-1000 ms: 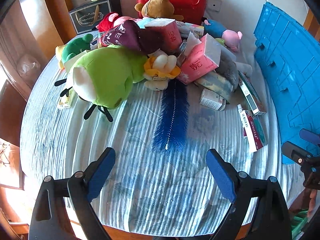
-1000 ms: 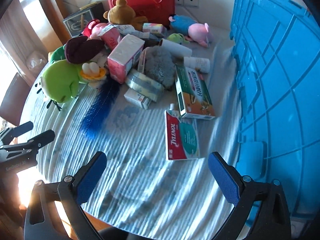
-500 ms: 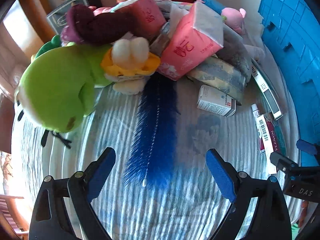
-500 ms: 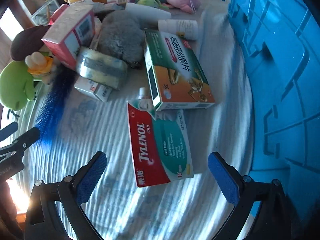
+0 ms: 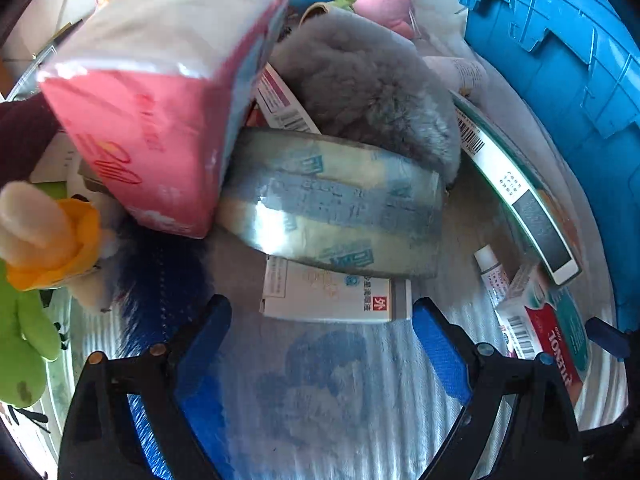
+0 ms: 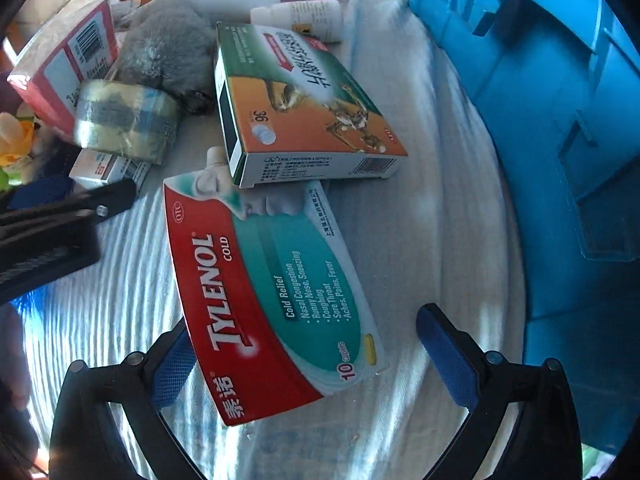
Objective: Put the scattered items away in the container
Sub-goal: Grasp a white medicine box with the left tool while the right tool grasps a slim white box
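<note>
Alignment is the whole question for both hands. The right gripper (image 6: 314, 364) is spread wide and holds nothing; its 2 blue pads flank the near end of the Tylenol box (image 6: 272, 296), the left-side pad seemingly touching or tucked just under the red edge, the other pad standing apart from the teal side. That box lies flat on the striped tablecloth (image 6: 432, 208), its long axis running away from the claw and leaning slightly left, its far end tucked under the green-and-orange medicine box (image 6: 296, 108). So the jaws span the short width, which I judge the right way to close. The left gripper (image 5: 322, 340) is equally wide open and empty, with the small white box (image 5: 332, 294) lying just ahead, between its pads; that box's long axis runs crosswise, pad to pad, and its far edge sits beneath the wrapped blue-and-cream pack (image 5: 336, 208). The opening looks barely wider than the box's length, so a squeeze there seems chancier, and the pack may shift when the box comes out. The blue container (image 6: 560, 120) rises on the right of both views, nearer the right hand, so the Tylenol box looks the shorter carry. Nothing has been lifted yet.
</note>
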A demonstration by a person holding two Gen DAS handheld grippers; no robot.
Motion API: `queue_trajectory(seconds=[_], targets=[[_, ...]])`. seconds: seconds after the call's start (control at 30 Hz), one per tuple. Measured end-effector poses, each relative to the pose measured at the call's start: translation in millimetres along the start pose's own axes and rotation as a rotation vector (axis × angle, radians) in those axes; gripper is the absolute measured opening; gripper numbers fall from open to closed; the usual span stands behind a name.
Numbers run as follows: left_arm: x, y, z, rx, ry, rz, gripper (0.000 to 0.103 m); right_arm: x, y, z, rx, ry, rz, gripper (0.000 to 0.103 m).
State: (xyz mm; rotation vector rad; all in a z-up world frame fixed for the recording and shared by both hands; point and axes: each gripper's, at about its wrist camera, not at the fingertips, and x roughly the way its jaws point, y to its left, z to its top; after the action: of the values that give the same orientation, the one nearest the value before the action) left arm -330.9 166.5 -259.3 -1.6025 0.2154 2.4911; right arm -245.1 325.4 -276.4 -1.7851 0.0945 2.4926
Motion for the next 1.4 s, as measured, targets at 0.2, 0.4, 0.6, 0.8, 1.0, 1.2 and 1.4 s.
queue_trajectory(seconds=[0.2,0.4,0.6,0.8,1.0,1.2,1.4], targets=[[-0.2,2.7,-6.2,0.01,-0.098,-0.015,0.103,-3.2,-0.6,-11.8,0.02,-0.073,-0.007,0.103],[-9.2,5.1,-13.4,0.039,-0.104,-0.033,0.095,-7.8,-2.1,-17.7,0.026,-0.053,0.017,0.102],[-24.0,6.9,-22.9,0.036,-0.124,-0.035,0.061,-26.7,5.1,-16.9,0.018,-0.104,0.096,0.077],[-43.2,13.9,-57.3,0.019,-0.093,-0.008,0.061,-23.3,10.3,-17.8,0.01,-0.087,0.122,0.076],[-81.1,19.5,-94.9,0.009,-0.135,0.072,0.061,-24.3,22.2,-20.1,-0.034,-0.094,0.096,0.075],[-136.1,37.8,-94.9,-0.051,-0.214,0.135,0.061,-70.1,37.6,-32.0,-0.109,-0.187,0.104,0.073],[-169.0,33.2,-81.5,-0.106,-0.274,0.189,0.061,-93.3,51.9,0.0,-0.175,-0.211,0.17,0.032]])
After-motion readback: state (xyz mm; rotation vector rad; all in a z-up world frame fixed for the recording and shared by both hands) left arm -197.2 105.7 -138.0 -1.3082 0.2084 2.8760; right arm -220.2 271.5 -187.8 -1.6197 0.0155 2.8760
